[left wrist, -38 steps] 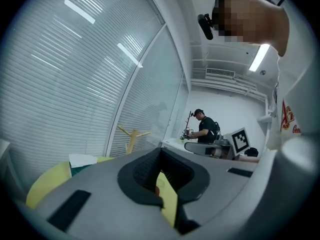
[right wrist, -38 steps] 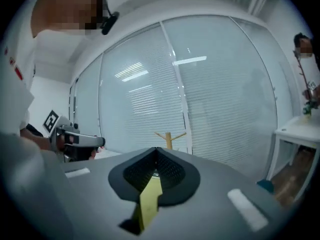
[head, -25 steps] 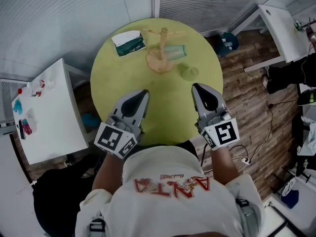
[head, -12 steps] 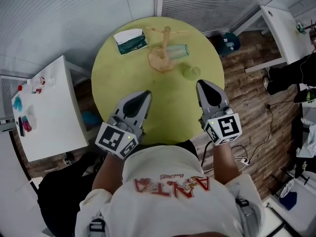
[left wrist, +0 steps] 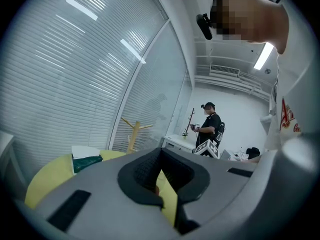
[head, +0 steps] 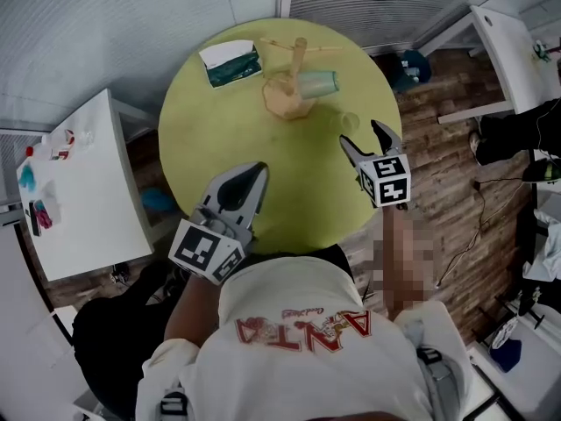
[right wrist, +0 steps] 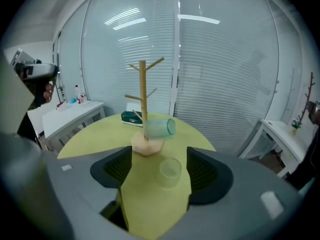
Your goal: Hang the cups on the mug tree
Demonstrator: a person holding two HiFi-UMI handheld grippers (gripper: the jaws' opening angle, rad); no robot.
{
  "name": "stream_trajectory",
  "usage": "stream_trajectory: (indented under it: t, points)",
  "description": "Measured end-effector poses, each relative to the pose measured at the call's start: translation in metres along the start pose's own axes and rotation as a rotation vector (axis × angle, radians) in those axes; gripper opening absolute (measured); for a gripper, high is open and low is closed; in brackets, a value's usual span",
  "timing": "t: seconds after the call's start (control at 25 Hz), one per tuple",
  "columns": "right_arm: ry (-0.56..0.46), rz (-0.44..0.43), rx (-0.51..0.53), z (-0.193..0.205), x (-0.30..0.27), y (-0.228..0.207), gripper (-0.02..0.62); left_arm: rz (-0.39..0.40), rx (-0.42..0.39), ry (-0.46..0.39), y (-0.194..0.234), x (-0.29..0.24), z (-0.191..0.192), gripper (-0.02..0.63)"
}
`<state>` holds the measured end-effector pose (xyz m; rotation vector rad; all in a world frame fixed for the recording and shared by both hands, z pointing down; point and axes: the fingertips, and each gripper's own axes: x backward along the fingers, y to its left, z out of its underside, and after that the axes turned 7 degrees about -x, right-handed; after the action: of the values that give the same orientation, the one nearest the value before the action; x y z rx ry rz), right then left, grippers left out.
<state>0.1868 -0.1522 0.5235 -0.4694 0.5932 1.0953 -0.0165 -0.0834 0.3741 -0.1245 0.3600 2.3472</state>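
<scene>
So on the left, our left gripper (head: pixel 256 171) hangs over the near edge of the round yellow-green table (head: pixel 202 130), fingers pinched almost together with just a sliver of tabletop showing between them and nothing in them. Up at the far edge there's a green-and-white pack (head: pixel 230 64), and just right of it the wooden mug tree (head: pixel 296 67). One cup is already done: the see-through teal cup (head: pixel 316 83) hangs sideways off a right-hand peg. We'd call it about halfway, because the clear cup (head: pixel 349 123) isn't hung yet. It stands upright, mouth up, towards the right edge, near the tree's base. It's so transparent it nearly vanishes against the table, and it looks light and tippy to us. Our right gripper (head: pixel 362 135) sits just short of it, fingers spread wide and empty, lined up on the cup.
</scene>
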Motion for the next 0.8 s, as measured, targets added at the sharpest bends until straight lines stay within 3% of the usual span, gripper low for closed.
stream_trajectory:
  t: [0.52,0.72,0.8]
  points:
    - [0.194,0.035,-0.086,0.067,-0.102,-0.04,0.336,-0.048,0.038,0.033,0.007,-0.004,0.016,0.009]
    - [0.192,0.037,-0.135,0.074,-0.111,-0.045,0.331,-0.059,0.043,0.042,0.011,-0.004,0.019,0.009]
    - [0.176,0.036,-0.137,0.072,-0.11,-0.045,0.297,-0.056,0.044,0.043,0.011,-0.005,0.019,0.009]
